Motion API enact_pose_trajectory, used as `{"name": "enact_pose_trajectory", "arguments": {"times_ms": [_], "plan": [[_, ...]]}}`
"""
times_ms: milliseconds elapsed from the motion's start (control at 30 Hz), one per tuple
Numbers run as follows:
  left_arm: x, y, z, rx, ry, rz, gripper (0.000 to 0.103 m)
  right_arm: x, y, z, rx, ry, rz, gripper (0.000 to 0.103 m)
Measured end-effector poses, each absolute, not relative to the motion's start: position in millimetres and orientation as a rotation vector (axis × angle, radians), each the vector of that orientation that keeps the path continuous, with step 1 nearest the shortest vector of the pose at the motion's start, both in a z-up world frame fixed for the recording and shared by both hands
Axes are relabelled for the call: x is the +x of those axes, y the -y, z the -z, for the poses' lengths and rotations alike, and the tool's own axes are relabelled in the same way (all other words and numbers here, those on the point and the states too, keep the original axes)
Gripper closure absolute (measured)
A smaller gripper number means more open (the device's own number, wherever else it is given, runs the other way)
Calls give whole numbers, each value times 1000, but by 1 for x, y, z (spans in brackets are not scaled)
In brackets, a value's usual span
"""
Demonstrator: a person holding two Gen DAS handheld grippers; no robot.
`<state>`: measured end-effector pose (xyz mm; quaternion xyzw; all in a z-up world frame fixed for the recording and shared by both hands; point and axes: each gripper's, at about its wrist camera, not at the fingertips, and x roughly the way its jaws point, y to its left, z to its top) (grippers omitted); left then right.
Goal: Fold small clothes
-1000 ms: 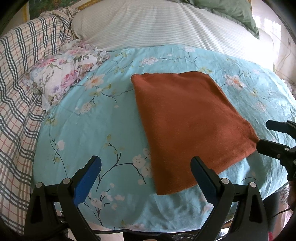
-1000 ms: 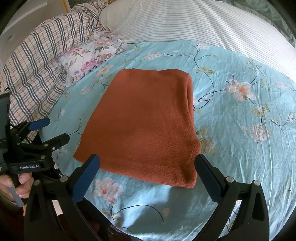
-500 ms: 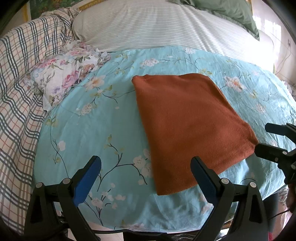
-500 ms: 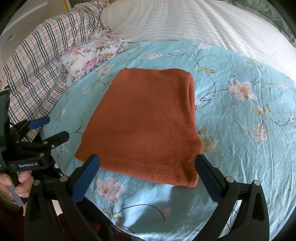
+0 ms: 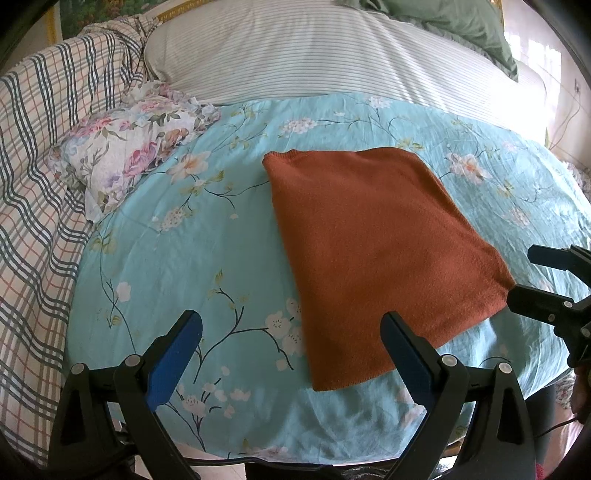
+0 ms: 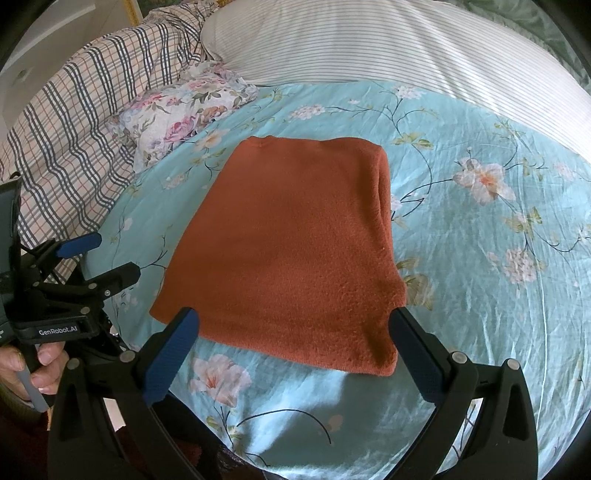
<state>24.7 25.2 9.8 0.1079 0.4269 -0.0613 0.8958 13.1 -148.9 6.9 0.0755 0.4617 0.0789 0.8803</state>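
A rust-orange knitted garment (image 5: 373, 243) lies folded into a flat rectangle on the light-blue floral sheet (image 5: 184, 258); it also shows in the right wrist view (image 6: 295, 251), with its thick folded edge on the right. My left gripper (image 5: 291, 332) is open and empty, hovering just before the garment's near left corner. My right gripper (image 6: 295, 325) is open and empty, its fingers straddling the garment's near edge from above. Each gripper shows in the other's view, the right one (image 5: 524, 273) and the left one (image 6: 103, 254).
A pink floral cloth (image 5: 125, 147) lies bunched at the sheet's far left. A plaid blanket (image 5: 33, 147) covers the left side. A striped pillow (image 5: 332, 55) lies behind, with a green one (image 5: 461, 22) at the far right. The bed's edge is right below the grippers.
Both grippers have drawn back slightly from the garment, which sits a little farther and lower in view. The garment itself has not moved.
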Motion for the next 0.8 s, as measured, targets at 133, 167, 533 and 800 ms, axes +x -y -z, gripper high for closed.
{"name": "enact_pose_trajectory", "arguments": {"times_ms": [133, 167, 533, 800], "plan": [[25, -25, -10, 223, -885, 126, 5, 12, 146, -7, 157, -962, -159, 1], [25, -25, -10, 223, -885, 127, 5, 12, 145, -7, 158, -962, -158, 1], [26, -24, -9, 223, -887, 127, 5, 12, 144, -7, 159, -962, -159, 1], [27, -24, -7, 224, -888, 129, 5, 13, 145, -7, 158, -963, -161, 1]]}}
